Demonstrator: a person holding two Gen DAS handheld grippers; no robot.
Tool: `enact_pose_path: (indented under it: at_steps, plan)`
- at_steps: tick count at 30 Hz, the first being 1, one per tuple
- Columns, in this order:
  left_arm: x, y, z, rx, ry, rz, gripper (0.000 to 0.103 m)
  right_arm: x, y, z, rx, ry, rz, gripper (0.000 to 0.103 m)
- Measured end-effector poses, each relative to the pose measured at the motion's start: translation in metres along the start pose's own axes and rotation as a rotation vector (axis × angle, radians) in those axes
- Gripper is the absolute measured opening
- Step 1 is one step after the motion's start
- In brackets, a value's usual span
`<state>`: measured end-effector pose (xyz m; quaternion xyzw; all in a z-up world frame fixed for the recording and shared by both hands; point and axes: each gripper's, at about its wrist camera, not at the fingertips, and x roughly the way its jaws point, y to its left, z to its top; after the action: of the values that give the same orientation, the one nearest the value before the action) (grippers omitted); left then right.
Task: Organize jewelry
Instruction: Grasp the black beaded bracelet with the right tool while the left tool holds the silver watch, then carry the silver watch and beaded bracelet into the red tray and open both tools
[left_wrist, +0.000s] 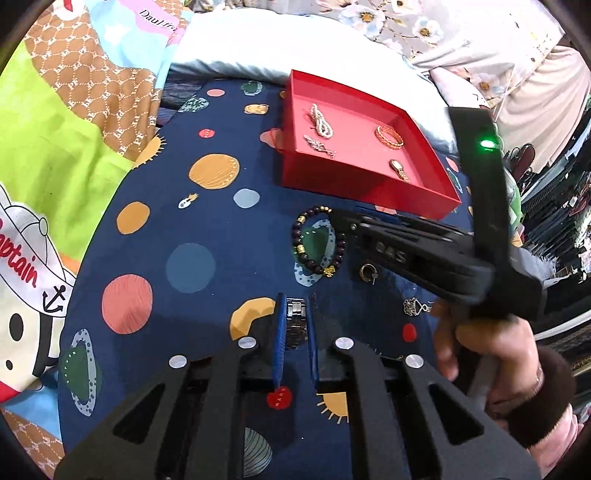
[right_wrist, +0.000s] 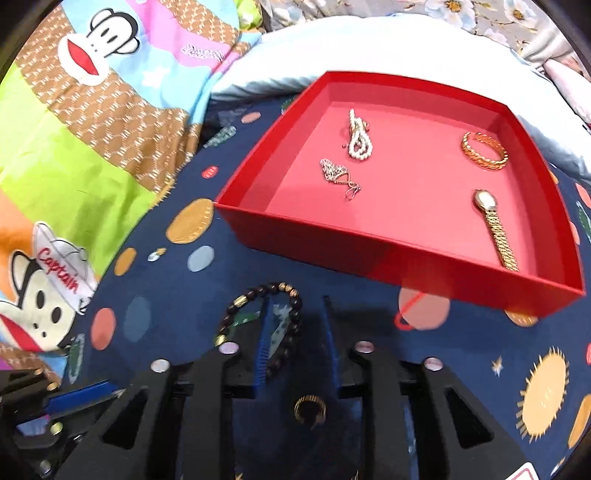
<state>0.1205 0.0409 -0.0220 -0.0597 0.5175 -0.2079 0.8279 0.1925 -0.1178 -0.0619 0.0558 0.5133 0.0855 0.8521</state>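
A red tray (left_wrist: 364, 188) (right_wrist: 369, 254) lies on the navy planet-print sheet. It holds a pearl piece (left_wrist: 322, 119) (right_wrist: 359, 137), a sparkly earring (left_wrist: 318, 144) (right_wrist: 338, 173), a gold bangle (left_wrist: 389, 136) (right_wrist: 484, 151) and a gold watch (left_wrist: 399, 169) (right_wrist: 496, 229). My left gripper (left_wrist: 296, 310) is shut on a silver watch (left_wrist: 296, 323). My right gripper (right_wrist: 297, 306) is open, its left finger inside a dark beaded bracelet (left_wrist: 319, 243) (right_wrist: 258, 321), one side of which lies between the jaws. A gold hoop earring (left_wrist: 367, 273) (right_wrist: 310, 410) and a sparkly earring (left_wrist: 413, 306) lie on the sheet.
A white pillow (left_wrist: 266, 48) (right_wrist: 369, 40) lies behind the tray. A colourful cartoon blanket (left_wrist: 55, 147) (right_wrist: 74, 129) covers the left side. Floral bedding (left_wrist: 443, 26) is at the back right.
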Motion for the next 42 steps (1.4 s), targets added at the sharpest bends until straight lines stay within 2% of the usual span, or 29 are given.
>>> enact_pose_path:
  at_steps: [1,4,10,18,24,29,33,39,42]
  plan:
    - [0.0,0.001,0.001,-0.002,0.001,0.001,0.01,0.004,0.0,0.0,-0.002,0.008,-0.005,0.012]
    - [0.002,0.003,0.002,-0.006,0.006,0.006,0.01,0.006,0.001,-0.003,-0.023,0.004,-0.029,0.007]
    - [0.003,-0.001,0.004,-0.002,0.01,0.001,0.009,-0.005,0.001,-0.014,-0.028,-0.014,-0.043,0.007]
    - [-0.011,-0.013,0.015,0.018,-0.015,-0.031,0.009,-0.073,-0.025,-0.034,0.054,-0.1,-0.026,0.007]
    - [-0.022,-0.03,0.036,0.048,-0.039,-0.093,0.009,-0.12,-0.052,-0.033,0.114,-0.175,-0.043,0.007]
    - [-0.03,-0.053,0.068,0.117,-0.08,-0.116,0.01,-0.14,-0.075,-0.017,0.146,-0.226,-0.051,0.007]
    - [-0.027,-0.069,0.106,0.161,-0.121,-0.118,0.01,-0.138,-0.092,0.008,0.142,-0.248,-0.077,0.007]
    - [0.007,-0.092,0.173,0.2,-0.155,-0.111,0.01,-0.12,-0.121,0.053,0.175,-0.263,-0.059,0.007]
    - [0.037,-0.099,0.201,0.184,-0.131,-0.129,0.01,-0.103,-0.134,0.074,0.191,-0.252,-0.047,0.007]
